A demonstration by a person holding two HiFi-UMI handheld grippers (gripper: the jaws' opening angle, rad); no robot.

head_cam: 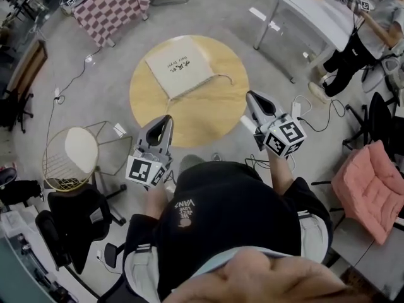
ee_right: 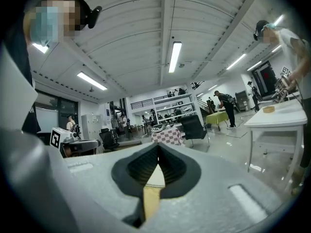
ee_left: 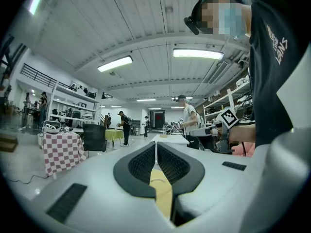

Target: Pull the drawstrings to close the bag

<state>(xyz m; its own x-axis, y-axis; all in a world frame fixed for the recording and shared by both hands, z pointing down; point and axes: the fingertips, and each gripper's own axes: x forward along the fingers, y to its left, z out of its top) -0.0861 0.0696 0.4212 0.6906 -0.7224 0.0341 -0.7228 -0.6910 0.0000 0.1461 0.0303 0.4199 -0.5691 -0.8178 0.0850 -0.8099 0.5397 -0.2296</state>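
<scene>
On the far half of the round tabletop lies the cream bag, flat, its drawstring trailing toward the right edge. We hold the left gripper and right gripper level near the tabletop's near edge. Both are pressed together on nothing, probably because the cords are not yet within reach.

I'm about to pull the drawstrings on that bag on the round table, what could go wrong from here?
The left gripper and right gripper are shut and empty; they must open first. The thin drawstring lies flat on the table, so fingers may slip off it. The bag lies loose; pulling might drag it rather than close it.
</scene>
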